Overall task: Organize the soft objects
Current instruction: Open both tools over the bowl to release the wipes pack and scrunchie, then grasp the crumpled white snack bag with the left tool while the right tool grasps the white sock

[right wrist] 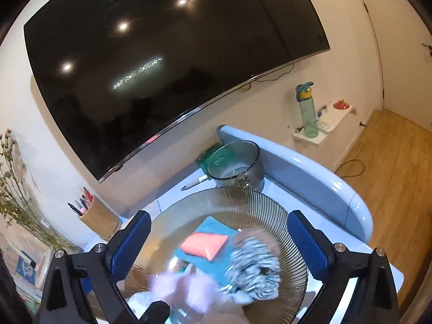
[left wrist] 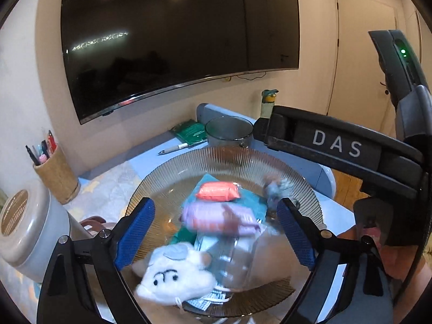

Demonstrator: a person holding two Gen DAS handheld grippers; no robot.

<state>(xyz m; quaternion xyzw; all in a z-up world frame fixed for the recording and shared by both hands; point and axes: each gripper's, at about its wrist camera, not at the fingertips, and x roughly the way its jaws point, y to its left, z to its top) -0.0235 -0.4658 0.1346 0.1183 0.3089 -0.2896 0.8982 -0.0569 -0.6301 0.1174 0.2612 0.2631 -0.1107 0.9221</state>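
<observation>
A ribbed glass bowl (left wrist: 243, 159) (right wrist: 270, 205) on the light blue table holds a teal cloth (right wrist: 213, 224), an orange packet (left wrist: 218, 191) (right wrist: 203, 244), a blurred purple packet (left wrist: 218, 214) (right wrist: 175, 283) and a white plush toy (left wrist: 172, 272). A blurred black-and-white striped soft ball (right wrist: 253, 267) (left wrist: 278, 187) lies at the bowl's right. My left gripper (left wrist: 216, 233) hangs open over the bowl, its pads clear of the purple packet. My right gripper (right wrist: 218, 244) is also open above the bowl, touching nothing; its black body (left wrist: 337, 145) shows in the left wrist view.
Behind the bowl stand a glass mug (left wrist: 228, 132) (right wrist: 235, 162), a pen (left wrist: 175, 148) and a green packet (left wrist: 190, 131). A pencil holder (left wrist: 55, 172) and a grey jar (left wrist: 24, 224) are at the left. A TV hangs on the wall; a water bottle (right wrist: 307, 110) stands on a small shelf.
</observation>
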